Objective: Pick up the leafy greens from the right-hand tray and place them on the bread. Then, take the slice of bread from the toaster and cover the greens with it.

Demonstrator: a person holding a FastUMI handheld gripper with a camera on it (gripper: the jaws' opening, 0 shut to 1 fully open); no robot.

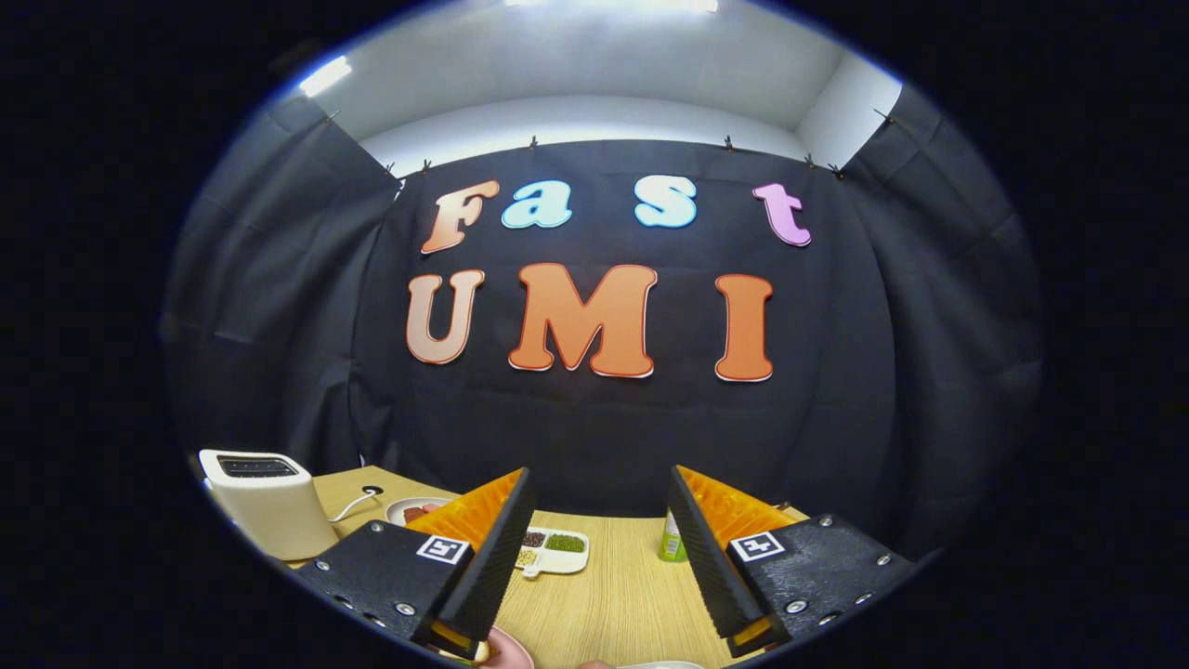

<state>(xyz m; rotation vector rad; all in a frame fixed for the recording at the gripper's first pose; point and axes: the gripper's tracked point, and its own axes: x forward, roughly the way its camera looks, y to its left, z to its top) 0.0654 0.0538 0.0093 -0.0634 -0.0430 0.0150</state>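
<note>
Hand-held gripper (594,567) held level over the desk (613,595), fingers spread wide with nothing between them.

Leftmost stands a pale toaster (269,502) with its cord trailing onto the wood; no bread can be made out in its slots from this angle. Beside it, partly behind the left finger, sits a small plate (409,509) with something reddish, then a white divided dish (555,548) of beans and grains just ahead of the fingers, and a green-labelled can (672,544) at the right finger. Neither the leafy greens nor their tray can be made out. To do this step well, I judge the gripper should tip downward and to the right to find the tray before closing. Square coded markers sit on both finger mounts; the can's label is too small to read.
</note>
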